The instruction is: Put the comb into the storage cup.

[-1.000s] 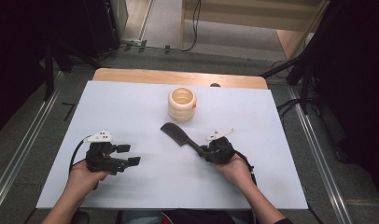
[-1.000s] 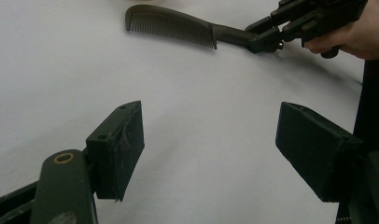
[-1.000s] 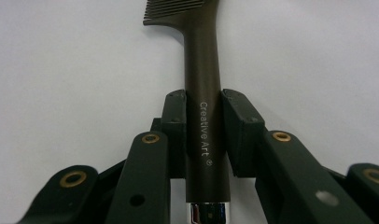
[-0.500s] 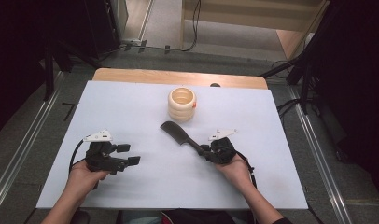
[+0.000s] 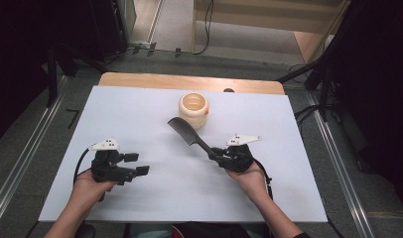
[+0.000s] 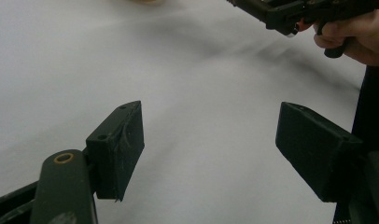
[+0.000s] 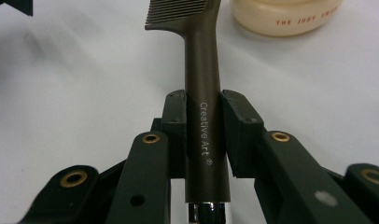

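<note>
My right gripper [image 5: 215, 152] is shut on the handle of a dark comb [image 5: 185, 133], whose toothed head points away toward the back left. In the right gripper view the two pads [image 7: 176, 126] press on either side of the comb handle [image 7: 204, 88], which bears the words "Creative Art". A cream round cup [image 5: 193, 110] stands upright just beyond the comb's head, seen close ahead as the cup [image 7: 285, 18]. My left gripper [image 5: 138, 163] rests low at the front left, open with nothing between its jaws. It shows as the left gripper [image 6: 208, 144] over bare white surface.
A white sheet [image 5: 140, 114] covers the table, with a wooden strip [image 5: 189, 82] along the far edge. In the left gripper view the other gripper [image 6: 290, 14] and its hand [image 6: 355, 37] sit at the top right. Metal rails and dark floor flank the table.
The right gripper has shifted a little away from the person, carrying the comb's head closer to the cup. The left gripper has stayed put.
</note>
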### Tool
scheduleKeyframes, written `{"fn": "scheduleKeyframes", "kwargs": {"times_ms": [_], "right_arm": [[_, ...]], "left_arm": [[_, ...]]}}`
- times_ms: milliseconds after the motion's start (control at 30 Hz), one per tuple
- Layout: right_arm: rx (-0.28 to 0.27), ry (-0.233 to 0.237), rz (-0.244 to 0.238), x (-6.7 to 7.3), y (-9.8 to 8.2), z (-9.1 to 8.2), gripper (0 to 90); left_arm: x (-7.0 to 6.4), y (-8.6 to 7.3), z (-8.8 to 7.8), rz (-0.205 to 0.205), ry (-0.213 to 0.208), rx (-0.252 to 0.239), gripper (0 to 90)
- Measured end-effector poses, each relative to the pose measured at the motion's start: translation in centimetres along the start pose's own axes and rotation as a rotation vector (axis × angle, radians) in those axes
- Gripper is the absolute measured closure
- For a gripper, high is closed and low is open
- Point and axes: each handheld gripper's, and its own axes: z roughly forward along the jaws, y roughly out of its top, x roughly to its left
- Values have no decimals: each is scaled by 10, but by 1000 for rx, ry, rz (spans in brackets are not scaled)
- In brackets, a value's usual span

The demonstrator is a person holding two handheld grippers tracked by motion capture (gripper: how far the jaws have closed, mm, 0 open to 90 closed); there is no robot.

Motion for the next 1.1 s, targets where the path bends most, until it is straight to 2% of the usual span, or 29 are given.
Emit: {"fn": "scheduleKeyframes", "kwargs": {"times_ms": [367,500,667,933,1100], "right_arm": [[-65,-15,10,4,4,-7,703],[-90,-23,15,6,6,-8,703],[-106,-31,22,8,7,-9,703],[-98,-39,26,15,10,-7,703],[-105,-43,21,19,13,-5,703]], "left_arm": [[0,2,1,-27,6,-8,241],[0,4,2,-42,-4,-9,240],[0,8,5,-86,-7,-14,240],[-2,17,9,-158,-24,-9,241],[-5,21,10,-174,-3,-21,242]]}}
